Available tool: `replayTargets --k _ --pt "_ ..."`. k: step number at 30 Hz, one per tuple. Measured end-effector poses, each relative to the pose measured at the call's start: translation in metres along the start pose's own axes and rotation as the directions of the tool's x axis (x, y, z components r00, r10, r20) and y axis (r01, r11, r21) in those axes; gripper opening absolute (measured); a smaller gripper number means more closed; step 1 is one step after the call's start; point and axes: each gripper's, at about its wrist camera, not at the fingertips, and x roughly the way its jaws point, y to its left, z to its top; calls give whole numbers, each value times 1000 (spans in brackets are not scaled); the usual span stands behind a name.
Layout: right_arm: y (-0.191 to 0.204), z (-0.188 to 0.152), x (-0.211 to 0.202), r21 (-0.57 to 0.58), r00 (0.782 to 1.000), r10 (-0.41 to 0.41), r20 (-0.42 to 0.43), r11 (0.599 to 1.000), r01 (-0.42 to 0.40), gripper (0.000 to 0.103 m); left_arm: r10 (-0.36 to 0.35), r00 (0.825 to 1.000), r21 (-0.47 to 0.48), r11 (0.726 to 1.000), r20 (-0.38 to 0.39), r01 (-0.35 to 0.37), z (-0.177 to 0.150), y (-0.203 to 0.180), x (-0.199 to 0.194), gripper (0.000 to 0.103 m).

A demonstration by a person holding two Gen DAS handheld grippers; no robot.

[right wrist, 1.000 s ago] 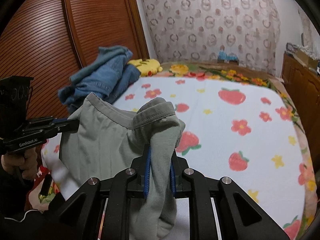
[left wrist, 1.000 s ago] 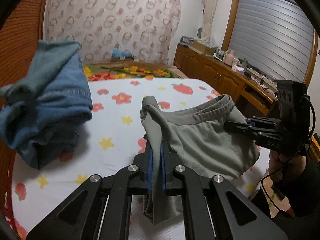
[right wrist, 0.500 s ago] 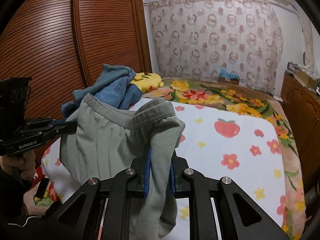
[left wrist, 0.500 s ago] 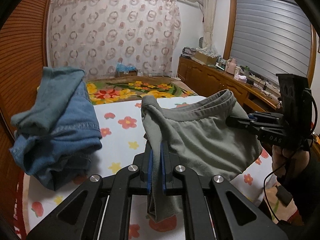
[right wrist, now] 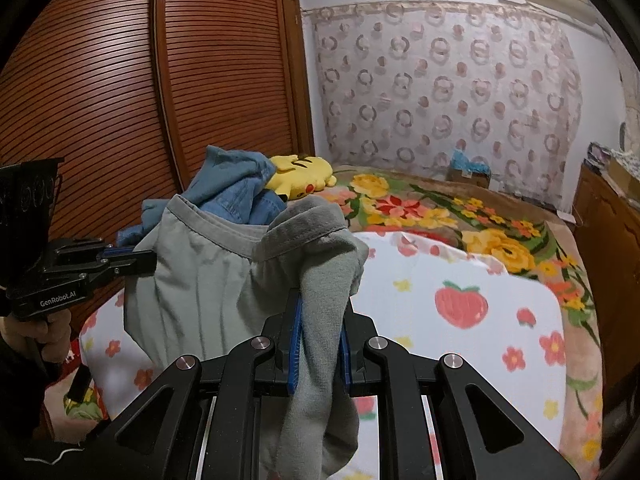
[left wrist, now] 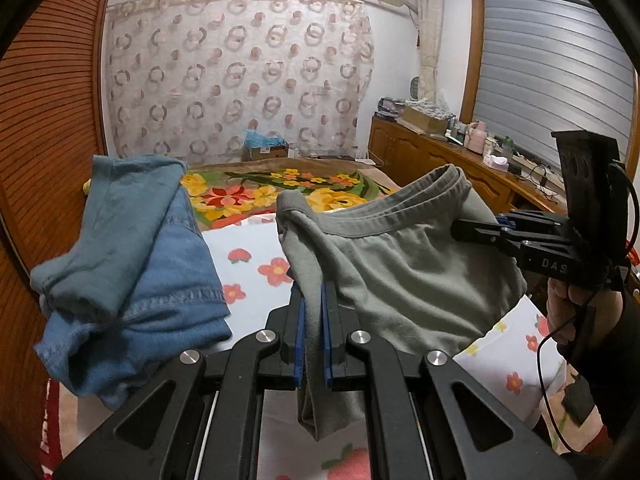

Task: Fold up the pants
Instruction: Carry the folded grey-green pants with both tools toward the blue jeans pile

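Observation:
Grey-green pants (left wrist: 404, 276) hang in the air above the bed, stretched by the waistband between both grippers. My left gripper (left wrist: 312, 304) is shut on one end of the waistband, with cloth hanging down between its blue pads. My right gripper (right wrist: 318, 312) is shut on the other end of the pants (right wrist: 208, 276). Each gripper shows in the other's view: the right one (left wrist: 480, 230) at the right, the left one (right wrist: 132, 258) at the left. The legs hang below, out of sight.
A pile of blue denim clothes (left wrist: 132, 264) lies on the bed's left side, by a brown slatted wardrobe (right wrist: 120, 92). A white fruit-and-flower sheet (right wrist: 460, 312) covers the bed. A yellow plush toy (right wrist: 300, 176) lies behind the denim. A wooden cabinet (left wrist: 432, 160) runs along the right wall.
Both grippers have risen with the pants still held, so the bed sits lower in both views and more of the far wall shows.

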Motion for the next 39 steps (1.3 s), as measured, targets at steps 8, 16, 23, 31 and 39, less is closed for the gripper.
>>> replayTargets --k 8,16,23,31,39 --pt "-9 38 19 -40 1000 19 7 999 -19 16 18 1000 -16 1000 19 -17 29 16 1 8" --pt "-15 67 40 -82 998 55 22 995 -53 16 42 999 -38 998 34 -41 47 35 -1 8" --pt "-19 81 68 -108 995 102 25 989 -98 16 89 995 -54 995 45 -87 52 52 -8 8" --pt "-18 102 96 -148 991 134 15 980 -131 16 127 989 -93 988 73 -120 57 81 -17 8" --pt "-2 141 130 -254 987 159 -5 955 -155 16 172 978 -155 976 116 -153 55 108 -31 8"
